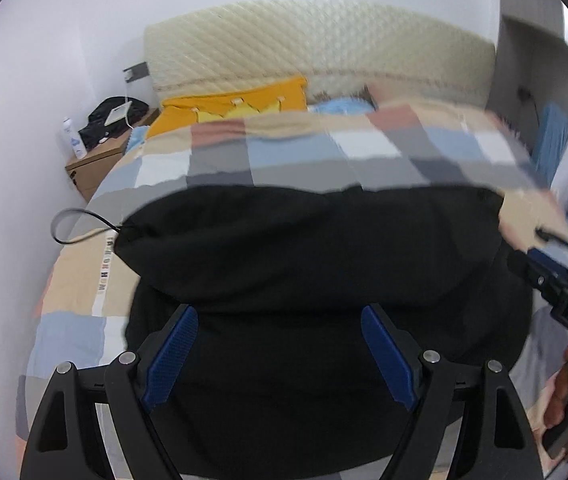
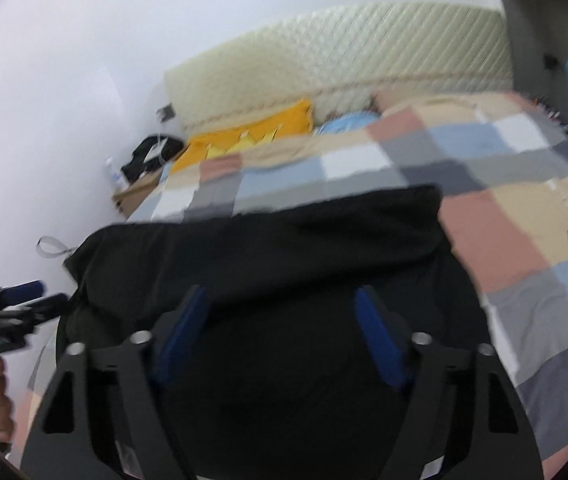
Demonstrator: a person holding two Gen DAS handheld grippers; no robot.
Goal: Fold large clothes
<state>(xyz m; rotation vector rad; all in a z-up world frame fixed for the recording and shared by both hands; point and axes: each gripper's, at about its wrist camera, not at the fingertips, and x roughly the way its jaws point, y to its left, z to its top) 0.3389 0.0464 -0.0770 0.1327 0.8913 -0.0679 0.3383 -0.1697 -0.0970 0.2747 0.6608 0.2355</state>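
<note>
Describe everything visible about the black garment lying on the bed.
The large black garment of soft matte fabric lies spread on the checked patchwork bedcover, near the bed's foot. It looks partly folded: a thick upper layer with a rounded edge lies over a wider lower layer. A thin dark drawcord loops out from its left corner. Both views are blurred. The open left tool and open right tool hover over it; contact cannot be judged.

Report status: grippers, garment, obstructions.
Left gripper open, right gripper open, both over black garment. Garment lies folded on checked quilt. Nothing in the way.
</note>
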